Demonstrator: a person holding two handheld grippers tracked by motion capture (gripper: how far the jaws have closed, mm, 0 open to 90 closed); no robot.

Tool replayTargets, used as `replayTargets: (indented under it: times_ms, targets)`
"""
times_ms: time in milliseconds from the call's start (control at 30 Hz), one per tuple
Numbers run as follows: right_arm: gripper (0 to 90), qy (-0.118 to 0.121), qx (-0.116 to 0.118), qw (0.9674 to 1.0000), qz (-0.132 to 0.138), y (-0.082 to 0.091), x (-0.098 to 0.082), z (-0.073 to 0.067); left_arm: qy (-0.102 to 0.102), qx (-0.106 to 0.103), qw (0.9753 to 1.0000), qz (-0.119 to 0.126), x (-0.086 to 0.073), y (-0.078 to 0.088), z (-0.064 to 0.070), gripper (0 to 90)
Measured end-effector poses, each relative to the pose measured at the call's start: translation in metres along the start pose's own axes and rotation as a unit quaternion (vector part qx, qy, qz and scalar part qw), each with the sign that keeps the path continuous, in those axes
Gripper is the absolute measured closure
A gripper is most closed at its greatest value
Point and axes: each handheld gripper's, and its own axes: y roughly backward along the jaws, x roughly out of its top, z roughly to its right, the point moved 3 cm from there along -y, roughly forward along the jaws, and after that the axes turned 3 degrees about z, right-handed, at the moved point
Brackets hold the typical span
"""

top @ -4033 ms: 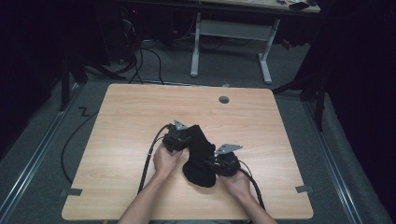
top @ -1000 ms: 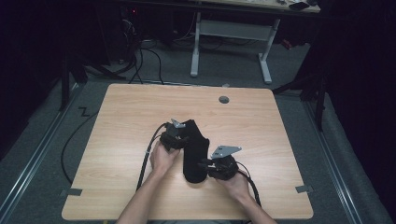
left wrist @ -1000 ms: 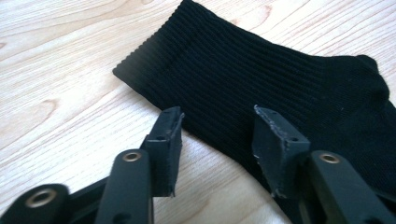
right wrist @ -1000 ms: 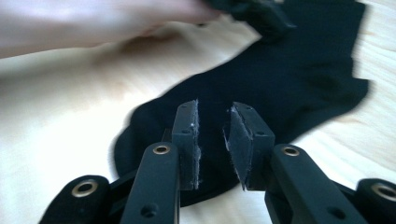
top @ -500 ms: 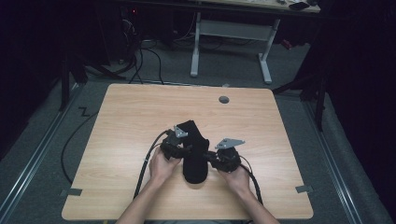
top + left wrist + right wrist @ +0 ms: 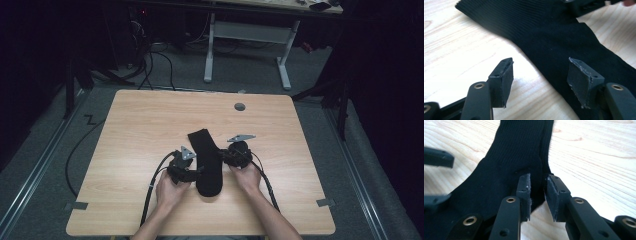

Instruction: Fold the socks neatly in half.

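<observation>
Sock (image 6: 207,162) lies centre-frame on worktop (image 6: 140,125); left gripper (image 6: 540,82) fingers wide and just opened, right gripper (image 6: 537,195) fingers narrowly pinching its edge, which could slip out.

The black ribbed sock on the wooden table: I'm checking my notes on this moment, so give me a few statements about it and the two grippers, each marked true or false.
1. The black ribbed sock lies flat on the light wooden table. True.
2. The left gripper is clamped on the sock. False: its jaws have just been opening and stand wide, with the sock's edge between them but unpressed.
3. The right gripper has its jaws nearly closed at the sock's edge. True.
4. The sock is white. False: it is black.
5. A small round grey disc sits near the table's far edge. True.
</observation>
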Motion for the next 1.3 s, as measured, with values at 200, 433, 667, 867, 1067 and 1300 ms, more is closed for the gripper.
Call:
replayTargets:
  times_ms: [200, 433, 667, 867, 1067, 1300]
  targets:
    - [84.2, 0.007, 0.006, 1.0000, -0.003, -0.008, 0.003, -0.001, -0.012, -0.001, 0.9999, -0.009, -0.002, -0.005, 0.006, 37.2]
    - [88.7, 0.020, 0.006, 0.9997, 0.012, -0.002, 0.006, -0.004, -0.012, 0.000, 0.9999, -0.008, -0.001, -0.007, 0.007, 37.1]
    - [88.8, 0.044, -0.009, 0.9983, 0.039, 0.022, 0.013, -0.009, -0.019, 0.003, 0.9998, -0.008, -0.002, -0.007, 0.010, 37.1]
    - [88.6, 0.034, -0.031, 0.9990, 0.003, 0.018, -0.002, 0.002, -0.024, 0.003, 0.9997, -0.007, 0.000, -0.009, 0.013, 37.4]
    - [87.1, 0.025, -0.034, 0.9989, -0.020, 0.008, -0.014, 0.008, -0.029, 0.003, 0.9996, 0.004, 0.004, -0.010, 0.017, 38.7]
    - [82.2, 0.055, -0.015, 0.9980, -0.027, 0.009, -0.016, 0.001, -0.027, 0.005, 0.9996, 0.012, 0.017, -0.018, 0.015, 39.5]
